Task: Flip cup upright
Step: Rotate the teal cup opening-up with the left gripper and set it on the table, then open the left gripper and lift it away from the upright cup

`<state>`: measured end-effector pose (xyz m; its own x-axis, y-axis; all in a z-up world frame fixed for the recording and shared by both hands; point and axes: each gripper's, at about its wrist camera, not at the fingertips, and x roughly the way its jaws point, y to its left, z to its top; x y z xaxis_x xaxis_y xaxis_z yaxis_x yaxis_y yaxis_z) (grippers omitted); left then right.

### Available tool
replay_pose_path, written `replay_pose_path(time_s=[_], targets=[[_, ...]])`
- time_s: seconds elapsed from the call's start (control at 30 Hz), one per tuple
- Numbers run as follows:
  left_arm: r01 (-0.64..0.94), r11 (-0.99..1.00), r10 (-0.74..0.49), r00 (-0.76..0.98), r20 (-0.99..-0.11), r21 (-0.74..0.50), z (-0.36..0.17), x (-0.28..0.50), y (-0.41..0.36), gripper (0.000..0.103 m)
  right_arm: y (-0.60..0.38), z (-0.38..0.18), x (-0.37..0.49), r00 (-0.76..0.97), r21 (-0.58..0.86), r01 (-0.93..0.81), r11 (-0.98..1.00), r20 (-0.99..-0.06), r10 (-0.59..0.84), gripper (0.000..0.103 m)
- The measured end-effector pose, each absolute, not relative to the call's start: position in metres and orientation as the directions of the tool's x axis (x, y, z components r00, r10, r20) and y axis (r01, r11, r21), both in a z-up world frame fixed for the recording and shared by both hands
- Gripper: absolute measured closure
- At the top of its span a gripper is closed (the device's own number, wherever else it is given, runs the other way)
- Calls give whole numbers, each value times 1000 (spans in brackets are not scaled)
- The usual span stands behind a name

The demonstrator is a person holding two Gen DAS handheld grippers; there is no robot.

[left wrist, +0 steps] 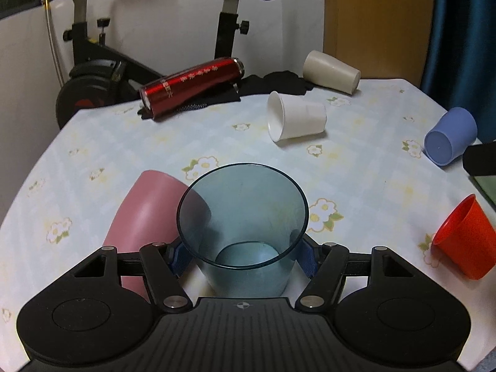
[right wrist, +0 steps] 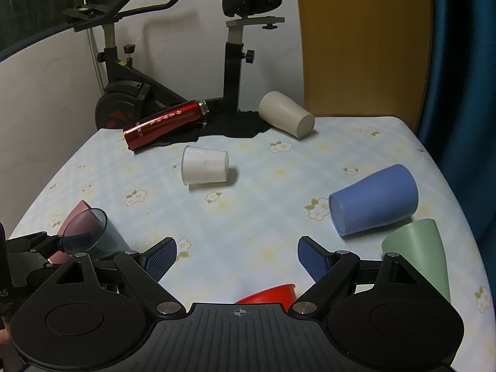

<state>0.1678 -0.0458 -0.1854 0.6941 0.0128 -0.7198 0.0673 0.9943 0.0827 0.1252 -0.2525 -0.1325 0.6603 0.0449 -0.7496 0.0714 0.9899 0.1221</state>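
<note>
My left gripper (left wrist: 243, 255) is shut on a clear teal cup (left wrist: 245, 229), its blue pads against the cup's sides, mouth tilted up toward the camera. The same cup (right wrist: 93, 232) shows at the far left of the right wrist view, held just above the table. A pink cup (left wrist: 145, 217) lies on its side right behind it. My right gripper (right wrist: 237, 259) is open and empty above the tablecloth, with a red cup (right wrist: 272, 294) lying just below it.
On the floral tablecloth (right wrist: 248, 210) lie a white paper cup (right wrist: 204, 167), a cream cup (right wrist: 285, 117), a blue cup (right wrist: 372, 214), a green cup (right wrist: 418, 254), a red flask (right wrist: 167, 124) and black cloth (right wrist: 235, 127). An exercise bike (right wrist: 232, 62) stands behind.
</note>
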Motion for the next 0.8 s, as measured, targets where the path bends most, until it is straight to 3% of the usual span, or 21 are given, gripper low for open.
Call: replay_pose_path(time_s=[0.27,0.47,0.8], targets=[[21,1000,-13,589,-808,-2,-181,172,-41,33,-252,-131,124,660,124,68,990,-749,48,20],[-1,1000,-5,536,-844,-6,-176,174,-40,20,-251,-130,124,658,125,69,990,-751,49,20],[-38,998,-24,444,-896,-46,-180,179,-35,18,-251,-127,122,658,127,71,989,-751,49,19]])
